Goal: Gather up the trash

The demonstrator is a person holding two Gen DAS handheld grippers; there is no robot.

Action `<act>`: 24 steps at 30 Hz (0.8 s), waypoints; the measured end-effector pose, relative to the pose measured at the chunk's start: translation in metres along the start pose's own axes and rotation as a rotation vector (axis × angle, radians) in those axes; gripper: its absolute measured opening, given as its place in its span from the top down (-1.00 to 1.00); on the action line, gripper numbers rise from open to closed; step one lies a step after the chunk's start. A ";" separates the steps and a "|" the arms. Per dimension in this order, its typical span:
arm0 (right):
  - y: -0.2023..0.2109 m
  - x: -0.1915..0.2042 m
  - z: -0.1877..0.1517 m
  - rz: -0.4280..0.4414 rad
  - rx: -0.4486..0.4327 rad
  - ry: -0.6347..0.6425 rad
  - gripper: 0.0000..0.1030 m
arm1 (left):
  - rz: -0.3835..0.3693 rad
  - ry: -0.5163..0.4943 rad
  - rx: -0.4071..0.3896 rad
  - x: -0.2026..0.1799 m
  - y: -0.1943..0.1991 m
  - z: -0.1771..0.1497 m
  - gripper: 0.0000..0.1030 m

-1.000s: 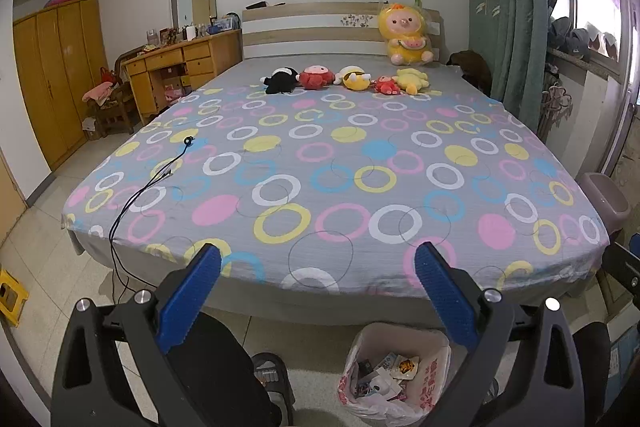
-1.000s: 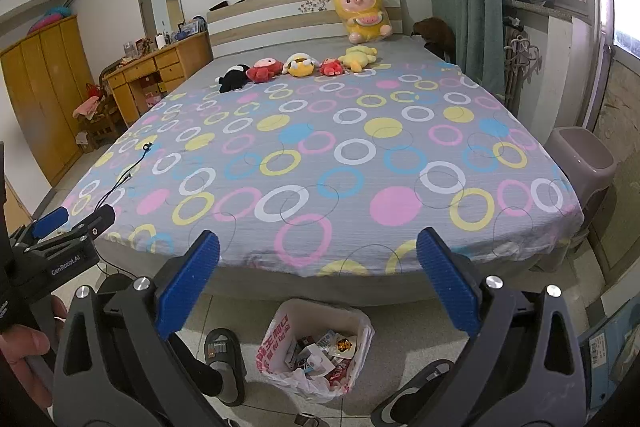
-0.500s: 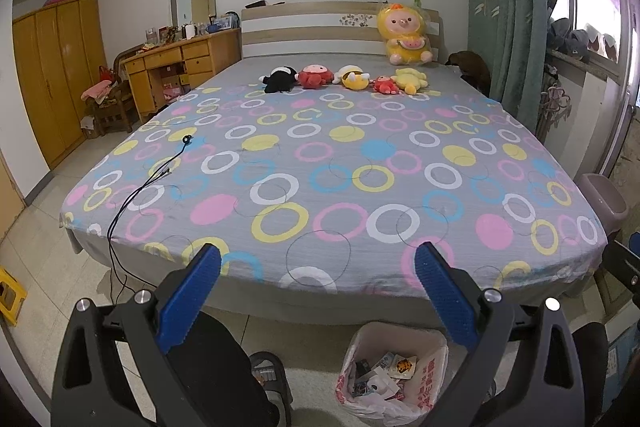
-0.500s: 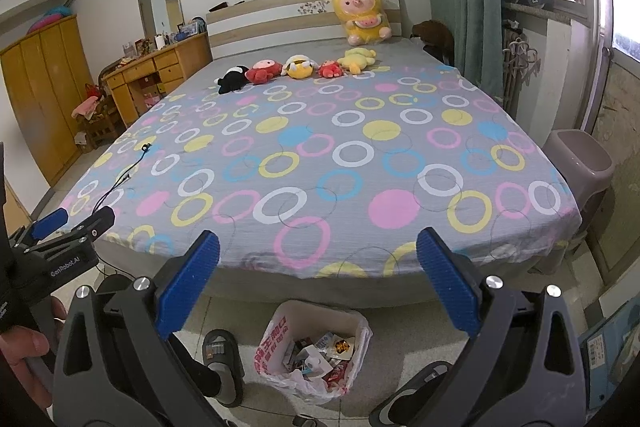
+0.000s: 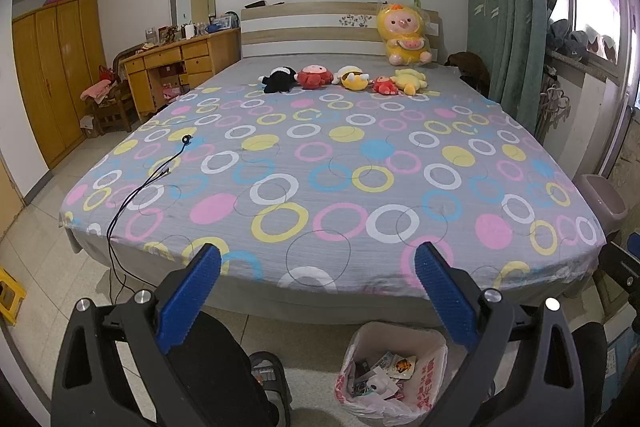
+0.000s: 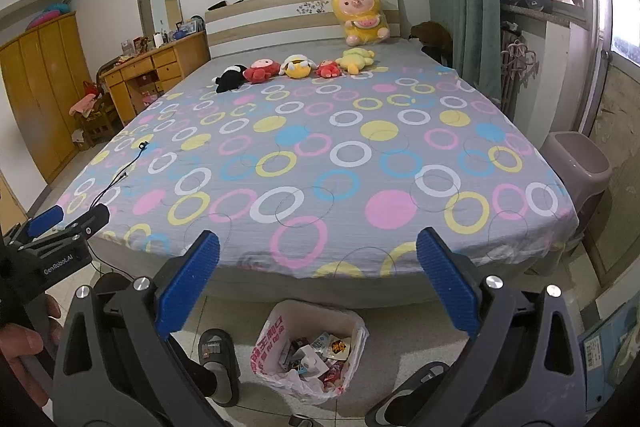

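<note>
A bin lined with a white and red plastic bag (image 5: 394, 373) stands on the floor at the foot of the bed, holding several wrappers; it also shows in the right wrist view (image 6: 310, 351). My left gripper (image 5: 318, 293) is open and empty, held above the floor before the bed edge. My right gripper (image 6: 318, 285) is open and empty too. The left gripper also shows at the left edge of the right wrist view (image 6: 60, 231). I see no loose trash on the bed.
A large bed (image 5: 340, 163) with a ring-patterned cover fills the view; plush toys (image 5: 344, 79) line its head and a black cable (image 5: 160, 171) lies on its left side. A grey bin (image 6: 576, 163) stands at the right. My feet in slippers (image 6: 218, 359) are beside the bag.
Both views have shifted back and up slightly; the bin sits a little lower in each view. Both grippers stay open and empty.
</note>
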State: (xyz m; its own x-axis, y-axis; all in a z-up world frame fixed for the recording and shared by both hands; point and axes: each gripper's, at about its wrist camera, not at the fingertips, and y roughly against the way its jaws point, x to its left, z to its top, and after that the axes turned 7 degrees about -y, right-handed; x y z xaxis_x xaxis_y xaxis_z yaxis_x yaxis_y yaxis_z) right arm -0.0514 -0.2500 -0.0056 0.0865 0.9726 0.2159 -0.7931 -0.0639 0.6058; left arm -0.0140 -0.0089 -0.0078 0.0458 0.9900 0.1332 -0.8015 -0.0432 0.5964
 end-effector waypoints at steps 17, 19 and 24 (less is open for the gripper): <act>-0.001 -0.001 0.000 -0.004 0.004 0.005 -0.87 | -0.035 0.053 0.032 0.001 0.000 0.001 -0.84; -0.001 -0.001 0.000 -0.004 0.004 0.005 -0.87 | -0.020 0.045 0.028 0.000 0.000 0.002 -0.84; -0.001 -0.002 0.000 -0.005 0.008 0.009 -0.87 | -0.006 0.034 0.035 -0.002 -0.001 0.001 -0.84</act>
State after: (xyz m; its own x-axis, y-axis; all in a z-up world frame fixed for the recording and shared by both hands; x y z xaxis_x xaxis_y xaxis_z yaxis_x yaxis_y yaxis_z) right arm -0.0506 -0.2521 -0.0069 0.0847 0.9749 0.2060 -0.7879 -0.0610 0.6127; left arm -0.0125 -0.0110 -0.0082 0.0299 0.9942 0.1034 -0.7798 -0.0415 0.6247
